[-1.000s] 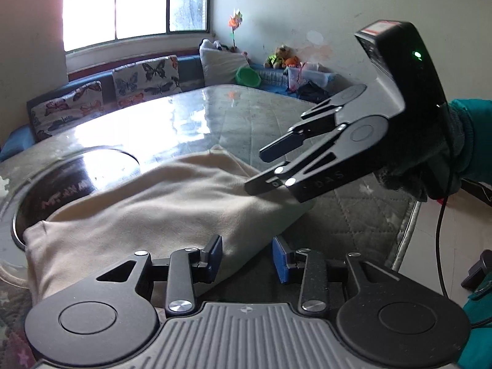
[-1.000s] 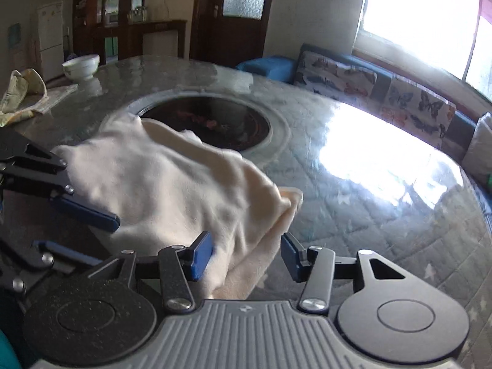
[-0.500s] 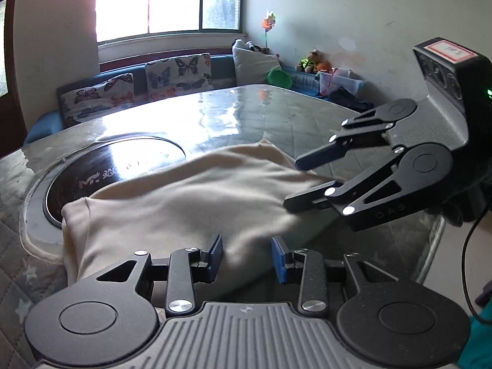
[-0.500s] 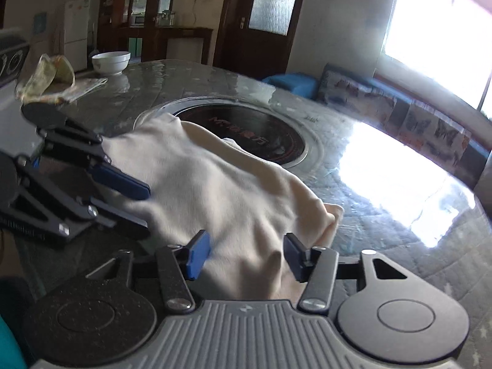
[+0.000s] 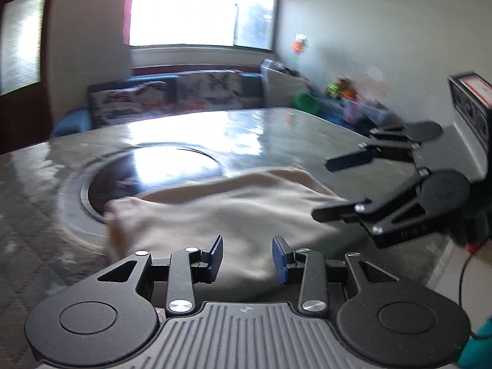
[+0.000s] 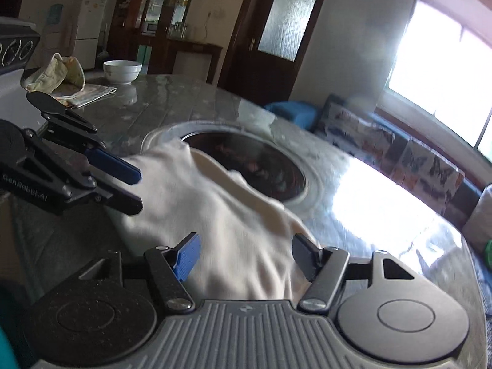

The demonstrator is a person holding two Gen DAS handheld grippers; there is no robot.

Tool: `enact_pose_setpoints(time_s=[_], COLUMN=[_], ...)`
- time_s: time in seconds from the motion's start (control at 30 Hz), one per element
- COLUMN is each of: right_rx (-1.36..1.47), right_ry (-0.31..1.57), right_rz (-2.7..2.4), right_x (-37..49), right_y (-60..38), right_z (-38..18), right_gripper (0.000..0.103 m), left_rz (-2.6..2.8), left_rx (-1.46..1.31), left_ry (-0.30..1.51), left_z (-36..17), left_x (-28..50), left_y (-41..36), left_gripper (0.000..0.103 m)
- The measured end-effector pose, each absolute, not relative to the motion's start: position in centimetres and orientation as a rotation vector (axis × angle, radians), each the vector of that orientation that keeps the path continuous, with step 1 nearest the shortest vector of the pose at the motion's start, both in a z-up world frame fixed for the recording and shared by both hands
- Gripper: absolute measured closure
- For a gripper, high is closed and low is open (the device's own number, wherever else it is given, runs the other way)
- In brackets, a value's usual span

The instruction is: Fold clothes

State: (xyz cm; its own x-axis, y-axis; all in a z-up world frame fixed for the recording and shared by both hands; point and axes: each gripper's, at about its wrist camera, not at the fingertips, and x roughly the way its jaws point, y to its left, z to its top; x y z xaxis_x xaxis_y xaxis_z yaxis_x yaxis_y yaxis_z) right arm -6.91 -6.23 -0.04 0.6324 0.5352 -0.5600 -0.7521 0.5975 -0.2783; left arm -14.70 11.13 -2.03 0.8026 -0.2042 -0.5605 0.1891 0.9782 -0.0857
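Note:
A cream garment [image 5: 221,212] lies folded on the glass-topped table, its far edge over the dark round inset [image 5: 153,169]. It also shows in the right wrist view [image 6: 215,215]. My left gripper [image 5: 247,253] is open and empty above the garment's near edge; it also shows in the right wrist view [image 6: 136,190]. My right gripper [image 6: 243,255] is open and empty above the garment's near end; it also shows in the left wrist view [image 5: 319,189], at the garment's right edge.
The table [image 5: 276,135] reaches back to a bench with patterned cushions [image 5: 172,98] under the window. A white bowl [image 6: 122,71] and a crumpled cloth on newspaper [image 6: 61,75] sit at the table's far left. The table edge [image 5: 442,264] is close on the right.
Both grippers have pulled back and up from the garment, and the right gripper's jaws stand wider apart. The views have swung and are blurred. The garment stays on the table.

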Motion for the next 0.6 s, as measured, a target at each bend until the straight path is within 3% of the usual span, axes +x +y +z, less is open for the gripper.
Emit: enact_pose_setpoints(time_s=[0.6], right_rx=[-0.637], right_ry=[0.41], right_rz=[0.792], right_x=[-9.8], right_y=[-4.3], right_z=[-3.3], right_gripper=[0.017], left_rz=[-0.065], left_rx=[-0.153], left_ry=[0.595], left_z=[-2.7], left_x=[-16.4], left_y=[15.4], left_gripper=[0.064])
